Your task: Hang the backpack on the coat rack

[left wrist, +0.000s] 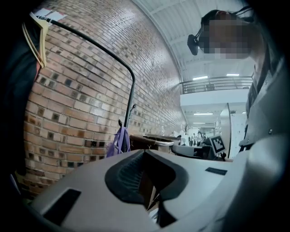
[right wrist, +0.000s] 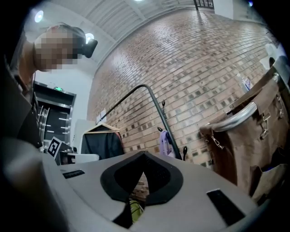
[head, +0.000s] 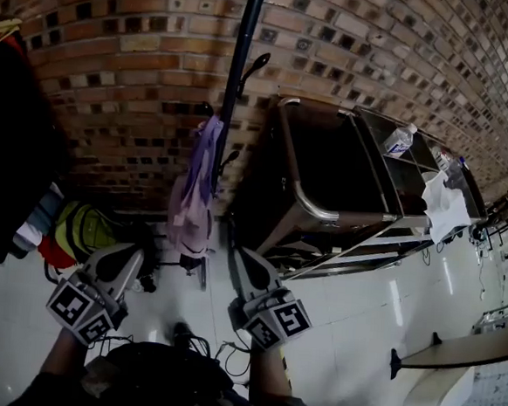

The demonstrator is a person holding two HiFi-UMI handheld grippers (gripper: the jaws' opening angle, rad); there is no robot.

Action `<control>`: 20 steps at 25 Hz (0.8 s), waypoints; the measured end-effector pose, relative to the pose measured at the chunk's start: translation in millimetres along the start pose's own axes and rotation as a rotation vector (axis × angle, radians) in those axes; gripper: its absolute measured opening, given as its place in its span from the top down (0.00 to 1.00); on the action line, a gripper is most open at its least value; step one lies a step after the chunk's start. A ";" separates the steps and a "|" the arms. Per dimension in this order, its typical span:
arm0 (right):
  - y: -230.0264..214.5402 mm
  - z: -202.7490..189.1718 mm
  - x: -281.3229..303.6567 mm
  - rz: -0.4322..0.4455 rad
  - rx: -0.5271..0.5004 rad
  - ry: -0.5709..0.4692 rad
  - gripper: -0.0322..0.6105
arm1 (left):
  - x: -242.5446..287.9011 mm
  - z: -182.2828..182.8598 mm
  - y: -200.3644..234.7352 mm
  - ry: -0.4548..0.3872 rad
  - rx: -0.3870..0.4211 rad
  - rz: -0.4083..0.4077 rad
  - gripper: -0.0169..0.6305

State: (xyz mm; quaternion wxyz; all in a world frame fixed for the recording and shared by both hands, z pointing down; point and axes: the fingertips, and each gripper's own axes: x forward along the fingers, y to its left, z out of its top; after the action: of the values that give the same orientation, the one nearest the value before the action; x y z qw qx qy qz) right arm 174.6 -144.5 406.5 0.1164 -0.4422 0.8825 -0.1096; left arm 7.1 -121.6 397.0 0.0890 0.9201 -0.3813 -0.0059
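Observation:
A purple backpack [head: 195, 193] hangs by its top from a low hook on the black coat rack pole [head: 238, 65], against the brick wall. It also shows in the left gripper view as the backpack [left wrist: 118, 141] beside the pole [left wrist: 131, 106], and in the right gripper view as the backpack [right wrist: 165, 142] on the pole [right wrist: 156, 108]. My left gripper [head: 136, 254] and right gripper [head: 245, 258] are held low, close to the person, well short of the rack. Both point roughly level at the wall. The left gripper [left wrist: 145, 154] is shut and empty, and so is the right gripper [right wrist: 144, 156].
A brown cart with a metal rail [head: 323, 214] stands right of the rack, with a bottle [head: 400, 141] and a white cloth [head: 444, 208] on a shelf unit behind it. At left hang dark garments [head: 13, 152], with a yellow-green bag [head: 86, 228] below. A table edge [head: 462, 345] lies at right.

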 end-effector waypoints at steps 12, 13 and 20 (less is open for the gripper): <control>124.6 -23.4 -16.7 0.003 -0.119 0.087 0.94 | -119.8 -9.4 8.1 0.006 -0.002 0.047 0.95; 131.3 -24.5 -20.9 -0.006 -0.120 0.089 0.94 | -127.7 -9.5 6.1 0.006 -0.003 0.043 0.95; 175.7 -34.2 -48.6 -0.059 -0.142 0.113 0.94 | -178.3 -8.5 0.0 -0.003 -0.022 0.052 0.95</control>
State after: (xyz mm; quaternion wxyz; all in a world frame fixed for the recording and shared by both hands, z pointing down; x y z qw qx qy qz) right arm 59.8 0.5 392.1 0.0318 -0.4681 0.8799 -0.0749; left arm -118.7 5.1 395.1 0.0988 0.9088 -0.4052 -0.0091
